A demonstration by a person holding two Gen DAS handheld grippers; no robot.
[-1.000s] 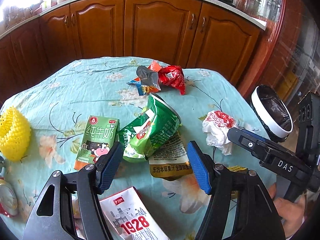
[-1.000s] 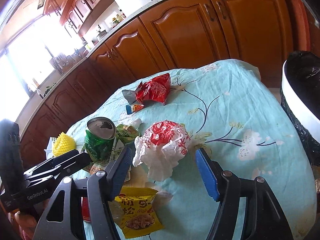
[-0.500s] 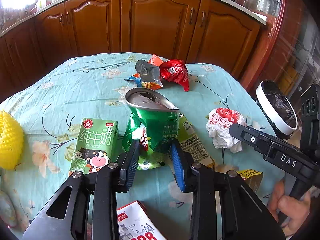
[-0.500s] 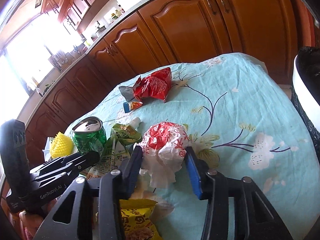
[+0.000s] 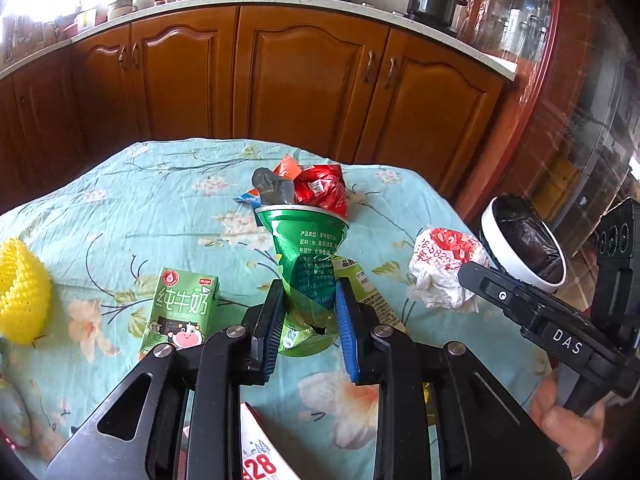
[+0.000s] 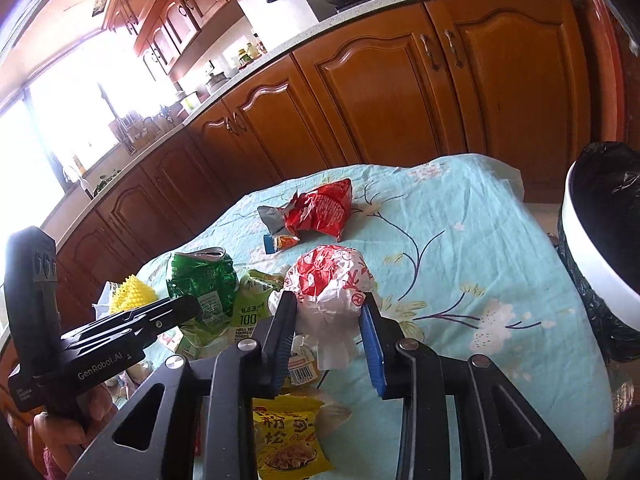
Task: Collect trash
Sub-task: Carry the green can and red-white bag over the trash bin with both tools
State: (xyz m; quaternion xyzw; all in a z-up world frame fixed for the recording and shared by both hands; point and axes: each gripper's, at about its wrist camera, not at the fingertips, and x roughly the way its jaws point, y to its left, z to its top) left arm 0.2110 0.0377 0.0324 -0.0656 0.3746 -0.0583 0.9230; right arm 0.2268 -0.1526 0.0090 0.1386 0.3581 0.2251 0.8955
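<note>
The right gripper (image 5: 568,344) reads "DAS", the left gripper (image 6: 100,364) "GenRobot.AI". The green milk carton (image 5: 182,312) says "纯牛奶", and a red-and-white carton (image 5: 260,464) shows "28". A green sachet (image 6: 250,312) bears "100"; the yellow packet (image 6: 290,436) ends in "松".

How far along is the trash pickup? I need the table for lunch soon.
Nothing visibly binned: the bin shows only its black liner. In hand: the left gripper closing on the crushed green can, the right gripper on the crumpled paper wrapper. Left: red wrapper, milk carton, yellow snack packet.
</note>
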